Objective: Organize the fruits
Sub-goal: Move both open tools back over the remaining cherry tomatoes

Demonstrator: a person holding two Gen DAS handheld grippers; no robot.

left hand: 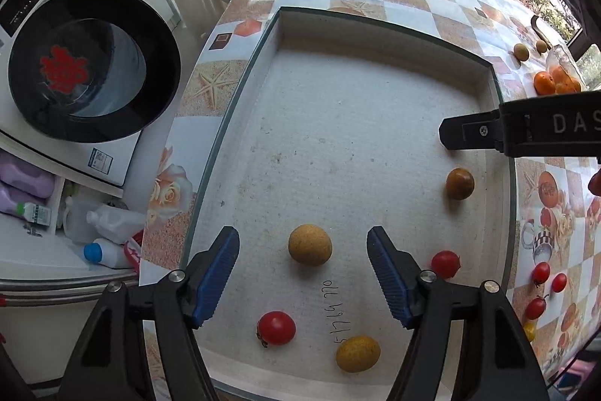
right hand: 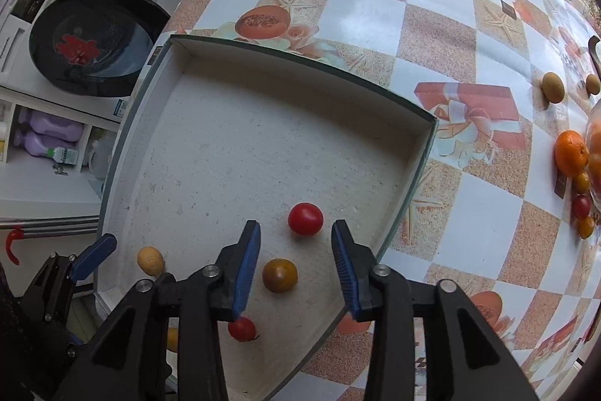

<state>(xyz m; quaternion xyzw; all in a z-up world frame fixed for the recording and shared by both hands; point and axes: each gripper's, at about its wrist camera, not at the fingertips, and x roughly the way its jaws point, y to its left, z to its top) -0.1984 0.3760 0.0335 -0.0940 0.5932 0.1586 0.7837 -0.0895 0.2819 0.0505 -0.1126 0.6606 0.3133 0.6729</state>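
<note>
A shallow white tray sits on the tiled table. In the left wrist view it holds two tan round fruits, a brownish tomato and two red cherry tomatoes. My left gripper is open and empty above the tray, with the tan fruit just ahead between its fingers. My right gripper is open and empty over the tray's near corner, the brownish tomato between its fingers and a red tomato just beyond. Its finger shows in the left wrist view.
Loose fruit lies on the table right of the tray: oranges, tan fruits, small red and yellow tomatoes. A washing machine and shelves with bottles stand left of the table.
</note>
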